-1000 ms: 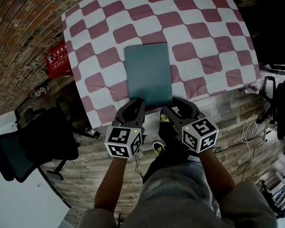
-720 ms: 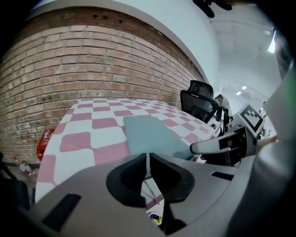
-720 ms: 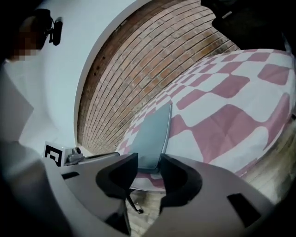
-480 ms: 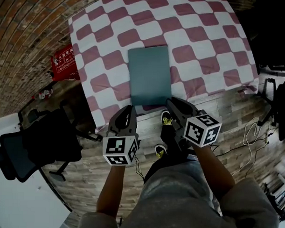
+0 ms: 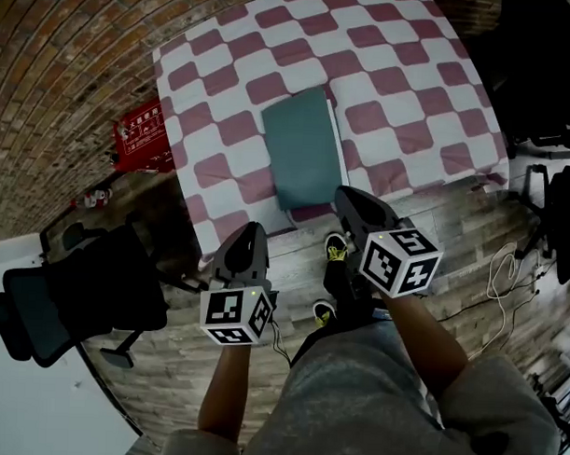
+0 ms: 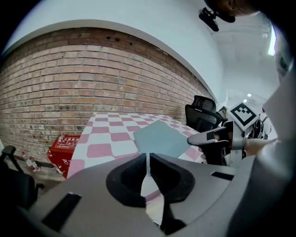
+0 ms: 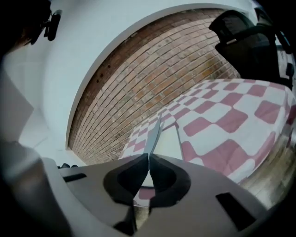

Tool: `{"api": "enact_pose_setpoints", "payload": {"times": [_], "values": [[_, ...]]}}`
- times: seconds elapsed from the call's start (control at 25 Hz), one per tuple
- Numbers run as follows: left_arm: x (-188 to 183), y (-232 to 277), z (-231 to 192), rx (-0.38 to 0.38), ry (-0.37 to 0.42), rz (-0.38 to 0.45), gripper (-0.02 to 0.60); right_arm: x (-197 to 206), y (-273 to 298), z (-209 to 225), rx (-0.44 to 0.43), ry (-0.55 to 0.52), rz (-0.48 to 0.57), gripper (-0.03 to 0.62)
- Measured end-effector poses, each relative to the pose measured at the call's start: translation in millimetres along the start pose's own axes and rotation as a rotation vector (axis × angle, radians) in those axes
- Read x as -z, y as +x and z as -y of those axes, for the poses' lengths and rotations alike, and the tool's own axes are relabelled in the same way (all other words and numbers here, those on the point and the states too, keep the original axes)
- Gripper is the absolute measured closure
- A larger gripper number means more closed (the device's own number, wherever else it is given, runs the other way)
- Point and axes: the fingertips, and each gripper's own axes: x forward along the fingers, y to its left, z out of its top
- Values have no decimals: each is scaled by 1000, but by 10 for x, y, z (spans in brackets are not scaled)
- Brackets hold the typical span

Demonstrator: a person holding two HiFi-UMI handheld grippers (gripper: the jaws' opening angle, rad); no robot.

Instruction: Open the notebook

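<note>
Notebook: teal rectangle lying at near edge of checked table.
Right gripper: jaws just closing; we are pinching its thin cover.
Left gripper: jaws together.

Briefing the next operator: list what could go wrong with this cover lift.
The right gripper has just been closing its jaws and now pinches only the thin cover edge, so it could slip or crease. The left gripper, shut and empty, hangs clear, so nothing pins the notebook; the whole book may drag or lift.
</note>
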Motion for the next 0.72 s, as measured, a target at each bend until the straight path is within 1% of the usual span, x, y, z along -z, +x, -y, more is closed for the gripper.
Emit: {"api": "enact_pose_setpoints", "payload": {"times": [0.08,0.16,0.28,0.36,0.4,0.48,0.6,0.68,0.72], "values": [[-12,-64,8,-3,-1,6,557,-51,-4,-22,3,-36,-8,559],[-18,-120,10,-7,-6,11,557,-16,12,84,23,-36,-39,559],[-14,-185,13,-15,-6,9,557,135,81,403,104,-55,-94,556],[-11,-211,25,-21,0,4,557,236,150,558,148,-40,-126,546],[-11,-223,29,-24,2,1,557,282,182,595,158,-28,-142,541],[-11,-245,24,-32,5,-3,557,368,238,625,160,-8,-167,478],[-3,-262,16,-40,6,-8,557,434,281,684,172,19,-166,469],[8,-276,18,-42,4,-12,557,433,254,699,162,44,-149,470],[12,-281,12,-44,2,-13,557,425,232,696,150,64,-139,483]]}}
